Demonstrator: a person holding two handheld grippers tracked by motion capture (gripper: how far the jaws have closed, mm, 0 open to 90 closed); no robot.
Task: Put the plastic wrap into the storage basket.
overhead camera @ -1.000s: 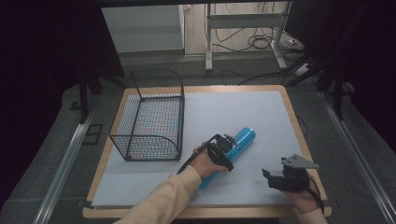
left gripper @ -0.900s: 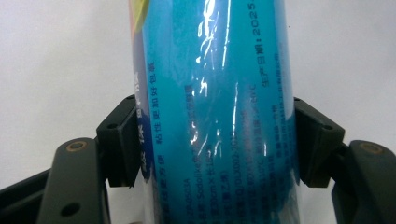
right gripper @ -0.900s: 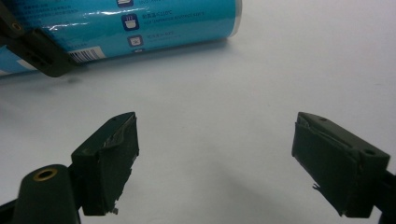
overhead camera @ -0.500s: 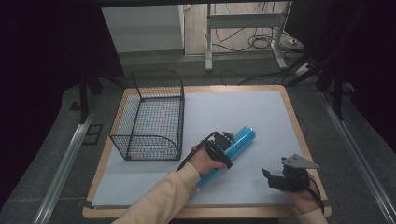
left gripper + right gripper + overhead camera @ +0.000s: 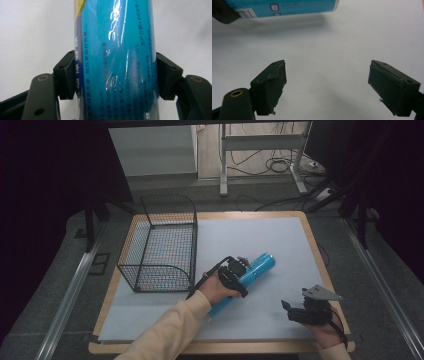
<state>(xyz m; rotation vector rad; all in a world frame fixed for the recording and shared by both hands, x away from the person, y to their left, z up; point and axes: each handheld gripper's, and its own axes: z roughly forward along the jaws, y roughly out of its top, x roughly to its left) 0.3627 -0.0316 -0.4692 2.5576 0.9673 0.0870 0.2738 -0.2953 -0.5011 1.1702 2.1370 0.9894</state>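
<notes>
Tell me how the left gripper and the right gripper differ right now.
The left gripper is shut on the blue tube, pads pressed to its sides; the right gripper stands open with nothing between its pads. The left gripper sits mid-table beside the wire basket; the right gripper rests near the table's front right corner. Both have black jaws and are held by hand.

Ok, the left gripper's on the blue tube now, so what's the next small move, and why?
Probably lift the blue tube a little off the table and start it toward the wire basket. The left gripper has both pads pressed on the tube's sides, so the grip looks set. The basket stands to the left with nothing between. The right gripper rests open, apart from the tube.
</notes>
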